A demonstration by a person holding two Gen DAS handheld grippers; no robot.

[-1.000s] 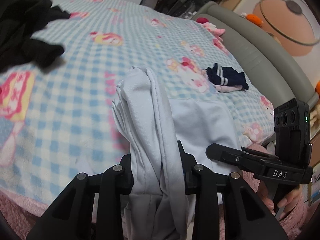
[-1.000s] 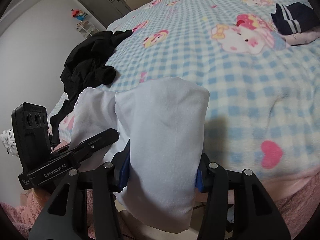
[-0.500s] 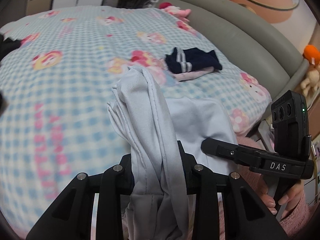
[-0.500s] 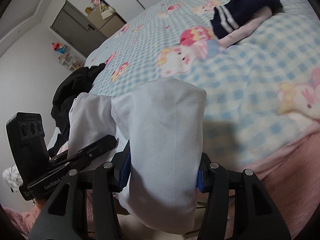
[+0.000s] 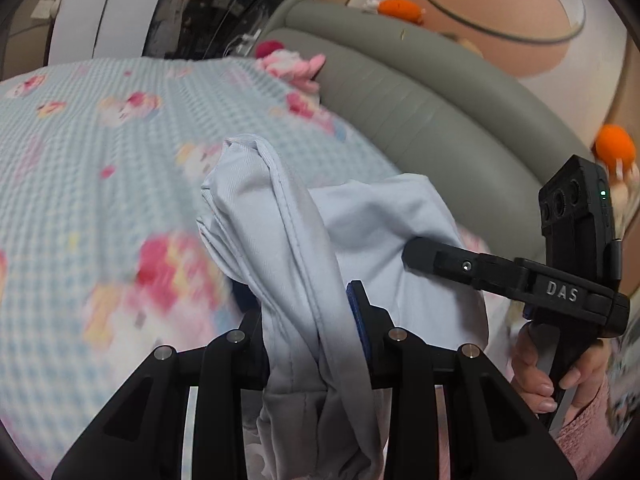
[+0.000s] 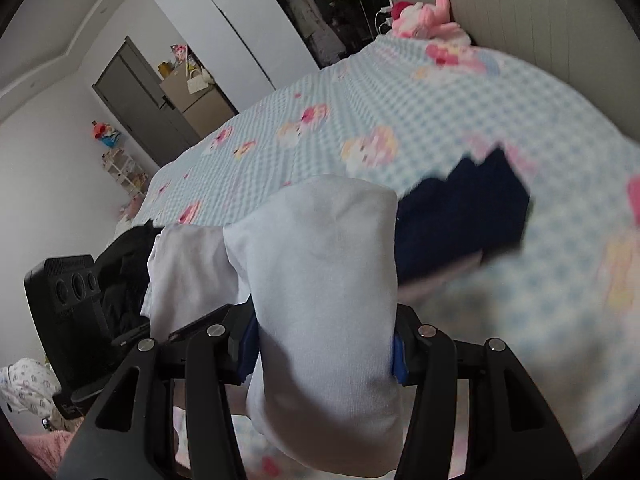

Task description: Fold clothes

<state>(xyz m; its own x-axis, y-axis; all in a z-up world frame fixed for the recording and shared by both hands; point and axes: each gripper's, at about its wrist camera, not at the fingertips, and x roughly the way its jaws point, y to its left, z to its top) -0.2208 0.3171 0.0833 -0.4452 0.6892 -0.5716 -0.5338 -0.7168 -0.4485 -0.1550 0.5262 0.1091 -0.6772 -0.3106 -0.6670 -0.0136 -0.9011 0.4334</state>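
Both hand-held grippers hold one pale blue garment [image 5: 372, 216] lifted above the bed [image 5: 100, 152]. The left hand-held gripper [image 5: 308, 312] clamps a bunched seam, the right hand-held gripper [image 6: 324, 340] a folded edge, likely carrying it toward the folded navy garment [image 6: 460, 216] ahead of the right one.

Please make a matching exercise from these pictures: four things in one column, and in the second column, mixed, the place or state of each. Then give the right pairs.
Things:
1. pale blue garment
2. navy garment
3. pink plush toy
4. black clothes

Places or states:
A. lies flat on the checked bedspread, in nobody's grip
B. at the far end of the bed, beside the grey headboard
C. bunched and clamped in both grippers
D. heaped at the bed's edge, behind the left gripper's camera block

Pairs: 1-C, 2-A, 3-B, 4-D
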